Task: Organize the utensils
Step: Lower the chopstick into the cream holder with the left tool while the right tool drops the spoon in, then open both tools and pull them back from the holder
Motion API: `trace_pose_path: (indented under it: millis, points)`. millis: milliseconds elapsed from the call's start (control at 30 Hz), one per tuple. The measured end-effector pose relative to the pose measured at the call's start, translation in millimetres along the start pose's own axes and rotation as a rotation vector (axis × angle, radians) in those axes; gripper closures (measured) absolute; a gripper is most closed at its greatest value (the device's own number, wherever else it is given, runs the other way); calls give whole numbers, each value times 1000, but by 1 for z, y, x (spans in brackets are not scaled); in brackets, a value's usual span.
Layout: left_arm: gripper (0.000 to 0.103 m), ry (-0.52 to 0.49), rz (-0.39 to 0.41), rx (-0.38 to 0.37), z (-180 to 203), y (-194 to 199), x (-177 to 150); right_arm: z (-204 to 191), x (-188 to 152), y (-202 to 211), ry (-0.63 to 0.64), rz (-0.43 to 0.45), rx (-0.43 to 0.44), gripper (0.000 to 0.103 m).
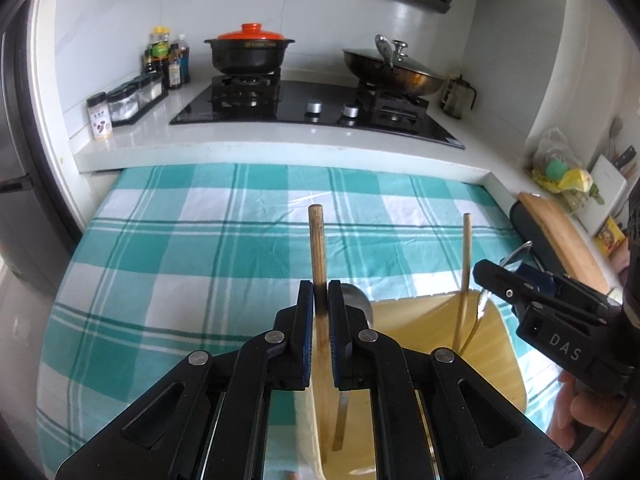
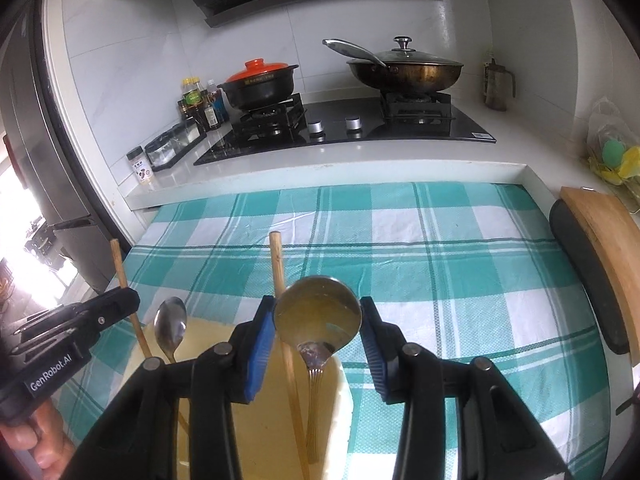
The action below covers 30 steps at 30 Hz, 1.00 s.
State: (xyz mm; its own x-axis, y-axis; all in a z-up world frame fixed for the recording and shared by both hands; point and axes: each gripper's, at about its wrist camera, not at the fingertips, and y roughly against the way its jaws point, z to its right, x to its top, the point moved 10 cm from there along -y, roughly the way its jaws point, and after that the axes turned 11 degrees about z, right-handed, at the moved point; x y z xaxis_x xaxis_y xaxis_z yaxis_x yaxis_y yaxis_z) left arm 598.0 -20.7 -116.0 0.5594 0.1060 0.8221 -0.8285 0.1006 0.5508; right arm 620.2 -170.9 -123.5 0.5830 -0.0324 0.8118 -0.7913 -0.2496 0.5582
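1. My left gripper (image 1: 320,304) is nearly closed, its blue pads flanking an upright wooden chopstick (image 1: 318,248); I judge it pinched or about to be, though contact is not plain. The stick's long axis runs vertically, its lower end inside the yellow holder (image 1: 492,356) just below.
2. My right gripper (image 2: 318,332) stands wide, a large spoon (image 2: 318,314) sitting bowl-up between its pads with gaps on both sides, so it holds nothing. The spoon's handle drops straight into the same holder.
3. A second chopstick (image 2: 280,268) stands just left of the large spoon and close to the left pad; I judge it the likeliest thing to snag if the right gripper closes or lifts.
4. A smaller spoon (image 2: 171,322) also stands in the holder, beside the left gripper's chopstick.
5. The holder rests on a teal checked cloth (image 1: 224,240) spread over the worktop; the cloth beyond it lies bare.
6. A cutting board (image 2: 604,248) leans at the right edge of the cloth.
7. Farther back, on the stove (image 1: 316,108): a black pot with a red lid (image 1: 250,50), a lidded pan (image 2: 404,66), and bottles (image 1: 166,58) to the left.
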Motion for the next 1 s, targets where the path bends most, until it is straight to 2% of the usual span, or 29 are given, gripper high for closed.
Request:
trace_pose_path:
  millis: [133,233,300,367,433,600,700,767,867,1000]
  points:
    - [87,47,-15,8,-15,6,-1,2,6,26,-41,31,2,59]
    - [84,71,19,-3,-31,41,1,2,10,74,-27,76,16,59]
    - [78,59,50,-21,-40,76,-3,0,3,112,12,94,34,56]
    - [54,31,68,-27,-51,117,-17,-1,-14,152,54,102,50,50]
    - [40,6,72,-31,-62,154,-42,-1,-40,187,112,100,38,49]
    - [38,-74,-39,-24,-71,221,-143,-5,-139,242,195,36,1,49]
    - [31,-77,-65,-2,-65,249,-197,-17,-203,264,184,15,-3,49]
    - [25,-30,-81,-13,-57,261,-230,-26,-239,276,155,12,-4,49]
    - [25,49,-127,-49,-42,262,-270,-43,-278,285,120,4,-4,49]
    - [25,64,-147,-76,-22,265,-294,-70,-302,288,153,-53,38,49]
